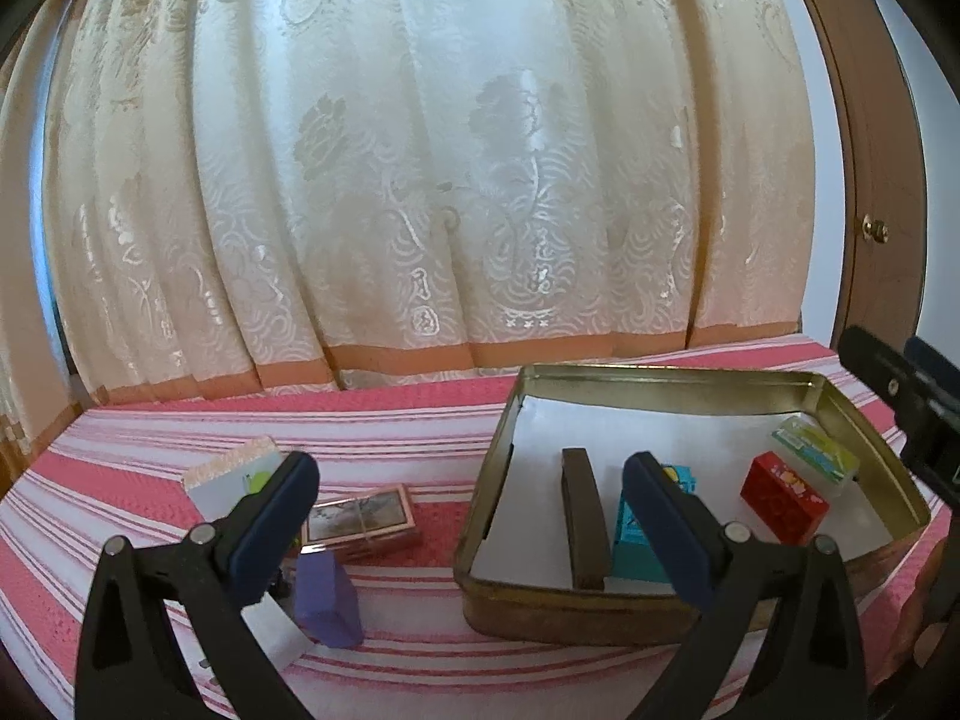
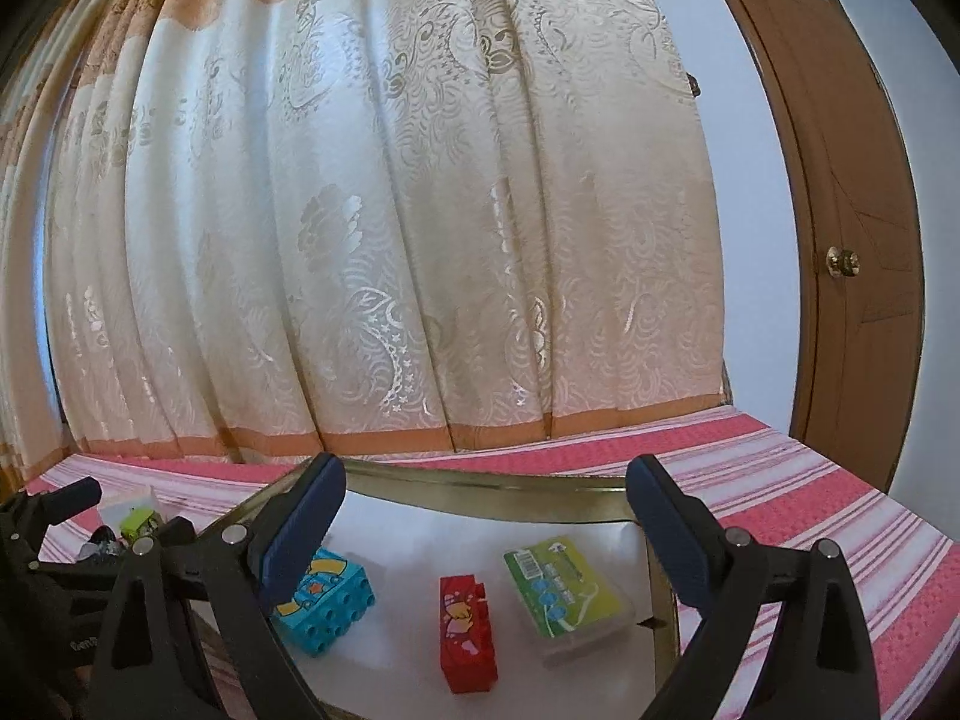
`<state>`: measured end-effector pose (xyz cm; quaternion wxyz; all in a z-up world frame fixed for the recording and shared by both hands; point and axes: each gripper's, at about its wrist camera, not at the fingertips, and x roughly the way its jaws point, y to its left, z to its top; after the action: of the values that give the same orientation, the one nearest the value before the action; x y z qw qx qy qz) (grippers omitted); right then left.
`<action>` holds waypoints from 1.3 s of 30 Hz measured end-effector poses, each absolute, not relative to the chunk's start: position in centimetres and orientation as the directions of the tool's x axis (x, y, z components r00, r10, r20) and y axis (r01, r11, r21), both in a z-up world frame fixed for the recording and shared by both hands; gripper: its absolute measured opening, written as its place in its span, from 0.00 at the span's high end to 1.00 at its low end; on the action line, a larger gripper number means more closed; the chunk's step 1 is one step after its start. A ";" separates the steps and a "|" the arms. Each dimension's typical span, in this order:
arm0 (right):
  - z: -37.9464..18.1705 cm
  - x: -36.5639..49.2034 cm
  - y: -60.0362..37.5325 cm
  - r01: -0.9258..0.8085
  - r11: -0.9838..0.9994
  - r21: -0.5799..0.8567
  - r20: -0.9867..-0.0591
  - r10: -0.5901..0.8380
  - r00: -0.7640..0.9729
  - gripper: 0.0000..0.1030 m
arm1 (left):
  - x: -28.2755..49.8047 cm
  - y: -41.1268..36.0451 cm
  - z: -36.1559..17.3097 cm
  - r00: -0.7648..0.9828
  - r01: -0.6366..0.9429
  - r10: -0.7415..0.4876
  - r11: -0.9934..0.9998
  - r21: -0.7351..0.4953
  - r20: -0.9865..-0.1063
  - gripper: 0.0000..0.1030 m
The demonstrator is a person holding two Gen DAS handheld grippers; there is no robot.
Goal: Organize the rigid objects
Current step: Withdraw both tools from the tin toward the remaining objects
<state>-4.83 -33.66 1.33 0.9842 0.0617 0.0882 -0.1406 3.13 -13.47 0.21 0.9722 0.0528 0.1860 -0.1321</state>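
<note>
A gold metal tin (image 1: 660,375) lined with white paper sits on the striped cloth. Inside it lie a brown bar (image 1: 581,525), a blue toy brick (image 1: 639,540), a red brick (image 1: 783,495) and a green-labelled clear box (image 1: 816,450). Left of the tin lie a purple block (image 1: 327,597), a pink-framed flat box (image 1: 360,519) and a white card pack (image 1: 231,480). My left gripper (image 1: 468,516) is open and empty, above the tin's left wall. My right gripper (image 2: 486,528) is open and empty over the tin (image 2: 480,489), above the blue brick (image 2: 327,600), red brick (image 2: 468,624) and green box (image 2: 567,591).
A pink-and-white striped cloth (image 1: 390,660) covers the surface. A cream patterned curtain (image 1: 420,180) hangs just behind it. A brown door (image 2: 852,240) with a brass knob stands at the right. The left gripper's body (image 2: 54,546) shows at the right wrist view's left edge.
</note>
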 end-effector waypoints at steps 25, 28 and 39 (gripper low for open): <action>0.9 -5.0 -26.5 0.253 0.964 0.084 -0.240 -0.227 0.944 0.07 | 3.0 -7.2 0.0 0.903 0.235 -0.196 0.970 0.059 -0.383 0.00; 0.9 -4.6 -25.2 0.230 0.969 0.086 -0.249 -0.203 0.947 0.07 | 3.3 -6.0 0.0 0.898 0.226 -0.193 0.973 0.039 -0.395 0.00; 0.6 -2.7 -21.2 0.150 0.983 0.109 -0.298 -0.112 0.948 0.07 | 4.8 -0.9 -0.4 0.899 0.160 -0.135 0.987 0.027 -0.417 0.00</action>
<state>-2.69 -21.17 0.62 0.9847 0.0654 0.1469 -0.0664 4.81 -0.92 -0.42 0.9740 0.0304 0.2116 -0.0758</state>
